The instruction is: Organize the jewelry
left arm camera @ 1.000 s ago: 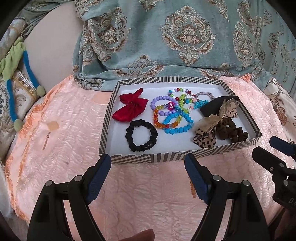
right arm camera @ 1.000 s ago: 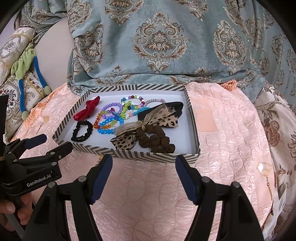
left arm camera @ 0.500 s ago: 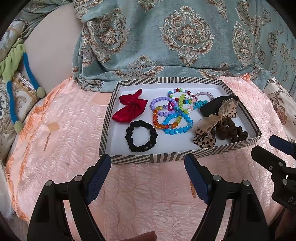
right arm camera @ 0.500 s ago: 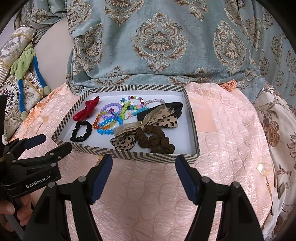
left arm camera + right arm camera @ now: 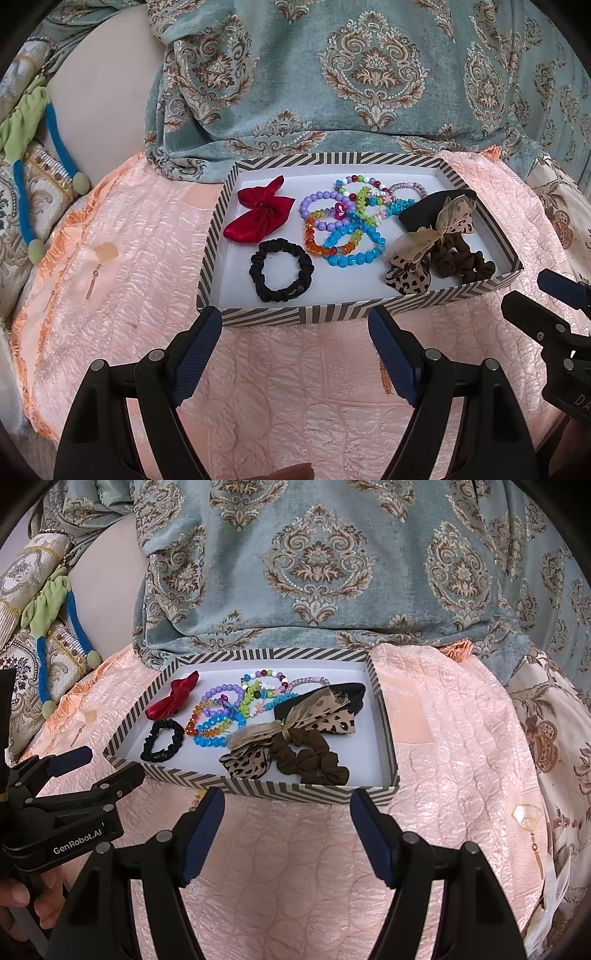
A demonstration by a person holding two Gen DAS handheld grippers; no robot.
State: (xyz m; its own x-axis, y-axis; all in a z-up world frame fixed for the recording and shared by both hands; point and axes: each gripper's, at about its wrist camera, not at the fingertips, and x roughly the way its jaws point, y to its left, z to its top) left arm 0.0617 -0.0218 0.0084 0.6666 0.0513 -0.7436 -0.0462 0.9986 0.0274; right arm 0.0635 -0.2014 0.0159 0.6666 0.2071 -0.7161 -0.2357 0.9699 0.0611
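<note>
grippers both idle, left gripper [image 5: 295,350] and right gripper [image 5: 288,830] jaws apart and empty, staged just short of the striped shallow cardboard tray [image 5: 258,316], probably to pick from its tangled coloured bead bracelets [image 5: 343,229].

You are looking at a peach quilted spread [image 5: 155,258] that covers the whole near surface, its cloth puckered and shiny. A small pale tag with a thin dangling pendant [image 5: 99,258] lies on it at the left. Another pale fan-shaped tag with a tassel [image 5: 528,819] lies on the spread at the far right. Behind, a teal cloth with gold damask medallions [image 5: 369,74] hangs down and meets the far edge of the spread. To its left you see a plain beige cushion [image 5: 107,96]. At the far left, a green and blue cord with pompom ends [image 5: 33,122] drapes over an ornate patterned pillow [image 5: 26,576].
</note>
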